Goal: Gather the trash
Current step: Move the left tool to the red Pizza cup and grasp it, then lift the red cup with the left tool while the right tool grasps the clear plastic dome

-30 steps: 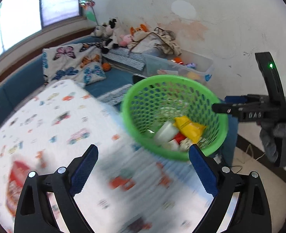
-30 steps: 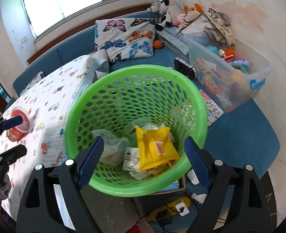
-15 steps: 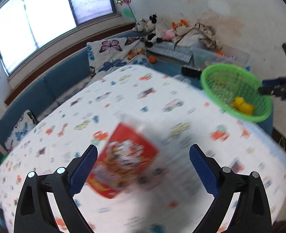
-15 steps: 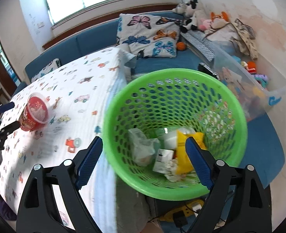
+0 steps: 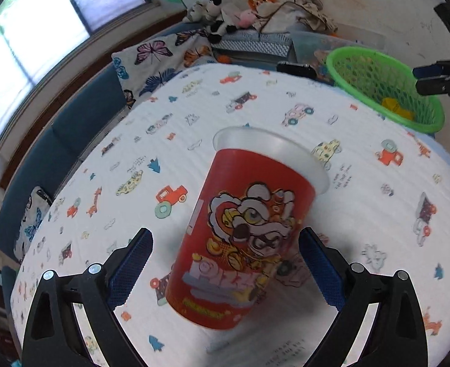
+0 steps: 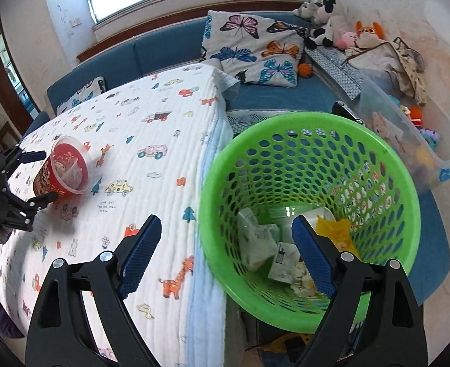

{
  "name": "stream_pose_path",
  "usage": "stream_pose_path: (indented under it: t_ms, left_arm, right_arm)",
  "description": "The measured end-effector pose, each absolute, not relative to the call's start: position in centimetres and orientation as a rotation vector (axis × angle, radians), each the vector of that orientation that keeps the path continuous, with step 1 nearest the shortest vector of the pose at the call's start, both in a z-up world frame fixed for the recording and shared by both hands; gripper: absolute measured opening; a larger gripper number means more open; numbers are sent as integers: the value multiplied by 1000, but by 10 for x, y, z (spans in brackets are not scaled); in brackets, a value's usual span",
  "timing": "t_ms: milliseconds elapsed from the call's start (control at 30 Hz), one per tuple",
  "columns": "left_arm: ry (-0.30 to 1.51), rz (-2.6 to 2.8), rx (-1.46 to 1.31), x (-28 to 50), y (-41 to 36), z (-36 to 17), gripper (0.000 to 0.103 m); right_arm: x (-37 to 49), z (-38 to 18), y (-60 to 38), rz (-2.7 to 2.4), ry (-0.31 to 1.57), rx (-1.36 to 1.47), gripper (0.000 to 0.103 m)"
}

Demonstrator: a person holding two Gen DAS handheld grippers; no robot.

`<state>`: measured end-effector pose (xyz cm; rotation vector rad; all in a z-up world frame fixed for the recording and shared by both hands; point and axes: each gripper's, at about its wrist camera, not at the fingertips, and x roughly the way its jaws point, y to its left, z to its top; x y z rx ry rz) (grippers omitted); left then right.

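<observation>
A red paper cup point(image 5: 249, 229) with a lion-dance print and a clear rim stands on the printed tablecloth point(image 5: 362, 220). My left gripper point(image 5: 225, 263) is open, its blue pads on either side of the cup with a gap on both sides. The right wrist view shows the same cup point(image 6: 61, 168) at the far left with the left gripper point(image 6: 50, 174) around it. My right gripper point(image 6: 225, 263) is open and empty, hanging over the near rim of the green basket point(image 6: 206, 202). A yellow packet point(image 6: 338, 229) and white wrappers point(image 6: 255, 238) lie inside it.
The basket point(image 5: 386, 85) sits just past the table's edge. Behind are a blue sofa point(image 6: 163, 52), a butterfly pillow point(image 6: 255, 52), soft toys point(image 6: 325, 21) and a clear bin point(image 6: 408, 140) of toys against the wall.
The left gripper swung away from the basket to the red cup, which now stands between its fingers. The right gripper slid left, so the table and cup came into its view.
</observation>
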<state>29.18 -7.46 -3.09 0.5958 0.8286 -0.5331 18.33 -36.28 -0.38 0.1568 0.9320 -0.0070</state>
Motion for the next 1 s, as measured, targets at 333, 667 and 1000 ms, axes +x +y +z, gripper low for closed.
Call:
stream_pose_path:
  t_ms: [333,667,1000]
  left_arm:
    - [852,-559,660,297,-84,-47,73]
    - [833,-556,804,275,-82,-19,68]
    - [848,-563,962,243,-83,14,67]
  right_arm:
    - [194,-6,-352,14,944,143,87]
    - [185,-4,-346,46,929,157,87]
    - [175,-8,-335,91,942,155,87]
